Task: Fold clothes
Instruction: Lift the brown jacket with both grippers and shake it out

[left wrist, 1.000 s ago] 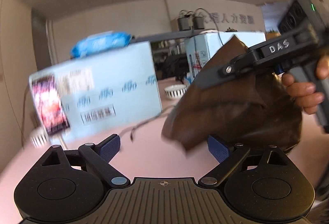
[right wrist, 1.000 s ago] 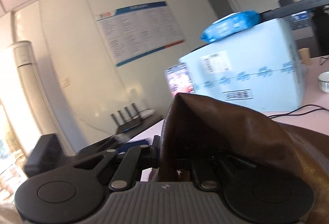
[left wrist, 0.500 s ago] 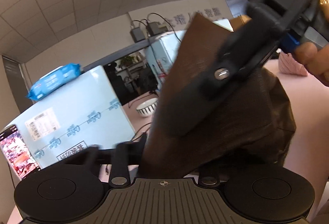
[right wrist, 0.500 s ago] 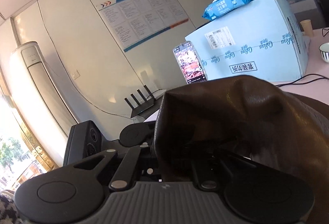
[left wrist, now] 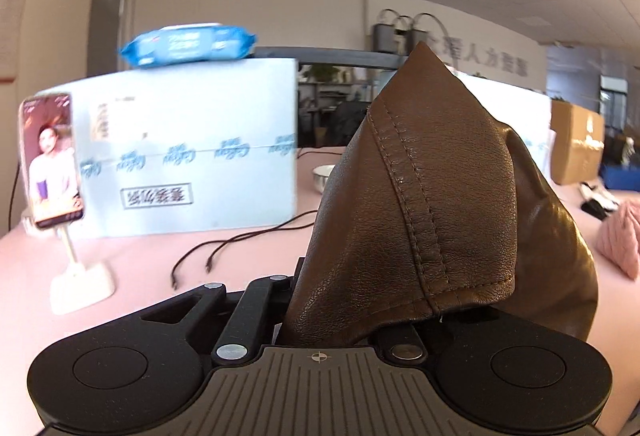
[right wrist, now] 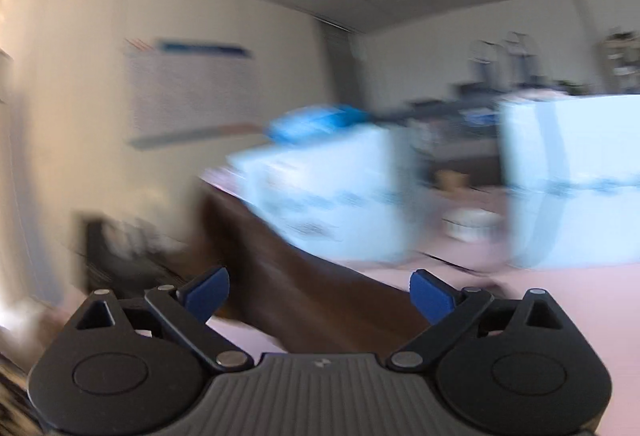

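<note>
Left tongs (left wrist: 344, 320): level, clenched on brown leather garment (left wrist: 420, 204), which peaks at 12 o'clock.
Right tongs (right wrist: 320, 292): level, spread wide, released; blurred garment (right wrist: 280, 276) between pads (right wrist: 208, 290).

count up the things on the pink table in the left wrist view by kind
brown leather garment, held up over the table in the left gripper: 1
light blue boxes: 2
blue wipes pack, on top of the nearer box: 1
phone on a white stand: 1
bowl: 1
dark cable: 1
pink knit garment: 1
cardboard box: 1
total: 9
</note>
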A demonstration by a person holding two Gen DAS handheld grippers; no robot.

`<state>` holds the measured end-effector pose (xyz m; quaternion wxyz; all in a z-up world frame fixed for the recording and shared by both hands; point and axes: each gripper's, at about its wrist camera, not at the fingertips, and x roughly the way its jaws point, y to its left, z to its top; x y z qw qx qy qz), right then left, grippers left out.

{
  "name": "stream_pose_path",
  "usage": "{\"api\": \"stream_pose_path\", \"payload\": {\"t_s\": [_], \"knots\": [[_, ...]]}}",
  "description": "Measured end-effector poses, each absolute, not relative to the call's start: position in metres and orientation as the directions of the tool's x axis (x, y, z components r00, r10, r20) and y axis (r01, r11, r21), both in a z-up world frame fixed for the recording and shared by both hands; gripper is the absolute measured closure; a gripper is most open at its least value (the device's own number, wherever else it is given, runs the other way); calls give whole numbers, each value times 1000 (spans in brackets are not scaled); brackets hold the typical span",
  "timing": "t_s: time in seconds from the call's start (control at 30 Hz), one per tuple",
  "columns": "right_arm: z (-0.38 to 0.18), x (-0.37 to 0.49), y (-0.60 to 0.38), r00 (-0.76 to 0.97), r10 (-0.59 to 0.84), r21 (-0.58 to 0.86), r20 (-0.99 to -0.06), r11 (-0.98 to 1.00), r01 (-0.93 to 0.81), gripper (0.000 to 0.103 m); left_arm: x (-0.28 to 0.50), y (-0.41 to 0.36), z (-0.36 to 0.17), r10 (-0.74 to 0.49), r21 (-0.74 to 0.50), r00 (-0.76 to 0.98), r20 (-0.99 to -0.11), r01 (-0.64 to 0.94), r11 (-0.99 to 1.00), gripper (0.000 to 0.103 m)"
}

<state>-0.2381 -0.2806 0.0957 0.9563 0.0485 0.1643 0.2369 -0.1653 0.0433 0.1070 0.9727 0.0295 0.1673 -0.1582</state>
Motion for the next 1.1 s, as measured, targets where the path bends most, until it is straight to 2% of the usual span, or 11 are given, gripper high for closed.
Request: {"api": "stream_pose_path", "payload": {"t_s": [0.2,0.23,0.3,0.33,0.4,0.53,0.67,0.8,0.87,1.0,1.1], "knots": [[33,-199,-284,745,421,273,-518,906,-322,5,-158,68,106,-266,-79,894,-361,254,964,94],[26,-193,-280,734,434,297,-522,900,-321,11,-156,72,106,-260,-93,894,-365,243,965,94],[12,-173,-268,712,464,349,-527,882,-316,49,-155,79,106,-255,-118,891,-376,227,967,94],[8,-163,-262,704,465,361,-537,881,-306,76,-154,83,106,-261,-136,886,-384,225,965,94],[4,-141,-253,704,463,383,-539,879,-286,88,-153,87,108,-270,-159,882,-386,225,961,94],[37,-134,-259,797,411,359,-442,896,-263,90,-155,89,124,-271,-164,897,-350,226,960,95],[103,-160,-281,909,361,278,-207,913,-299,90,-160,91,159,-321,-173,908,-269,282,944,95],[163,-206,-309,930,364,210,-45,914,-348,89,-173,88,192,-398,-192,894,-206,362,912,95],[182,-225,-317,935,352,181,-40,923,-340,88,-182,91,209,-465,-246,863,-196,416,876,95],[187,-210,-323,948,289,181,-132,947,-264,87,-182,99,212,-574,-350,780,-247,481,804,91],[162,-147,-329,929,252,226,-271,955,-193,75,-143,91,188,-551,-365,748,-370,429,827,73]]}}
